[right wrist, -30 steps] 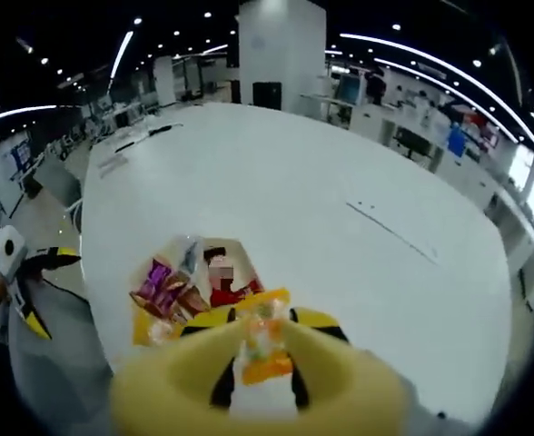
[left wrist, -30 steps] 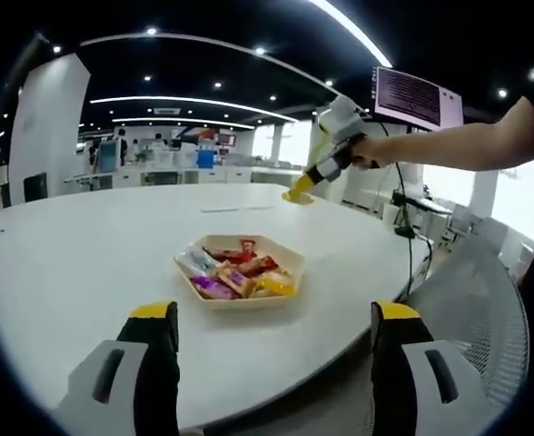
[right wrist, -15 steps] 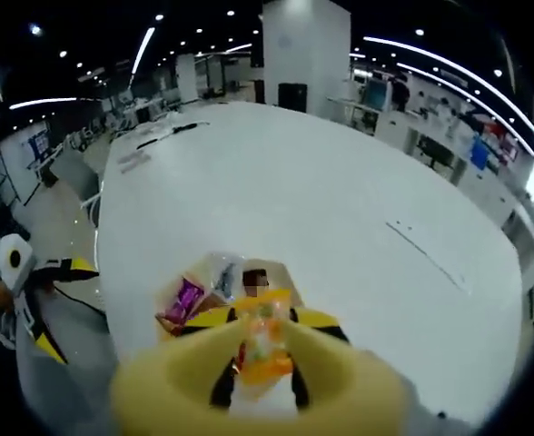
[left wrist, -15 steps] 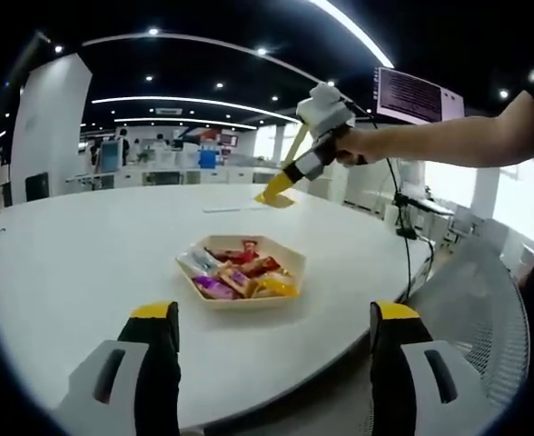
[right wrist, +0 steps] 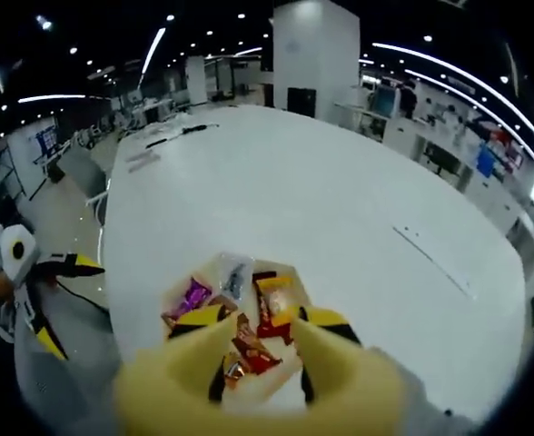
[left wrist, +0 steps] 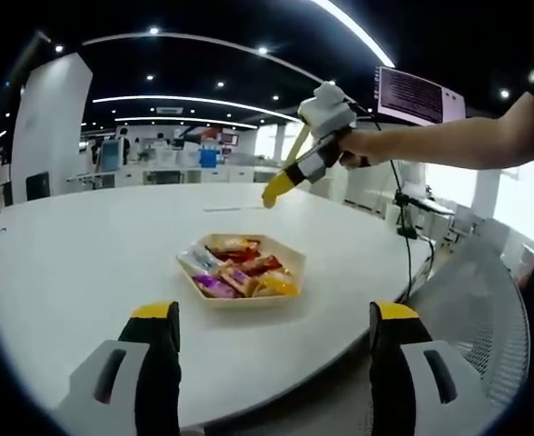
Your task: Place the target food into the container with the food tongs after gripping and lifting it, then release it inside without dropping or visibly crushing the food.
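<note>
**Right gripper** [right wrist: 260,320]: your jaws are clenched on the food tongs [right wrist: 340,372]. The tong arms stand spread, with nothing between their tips.

**Tongs' position:** directly above the tray [right wrist: 214,263], tips apart from its contents.

**Target food:** judged to be the orange packet [right wrist: 272,298], lying inside the tray at its far side, beside a red packet [right wrist: 247,350] and a purple packet [right wrist: 187,295].

**Handling:** probably light, with a slick, crinkly wrapper and soft contents. Pinch across the flat middle or the sealed end, gently.

**Left gripper** [left wrist: 274,313]: jaws released wide and empty, well back from the tray at the near edge of the table [right wrist: 321,200].
</note>
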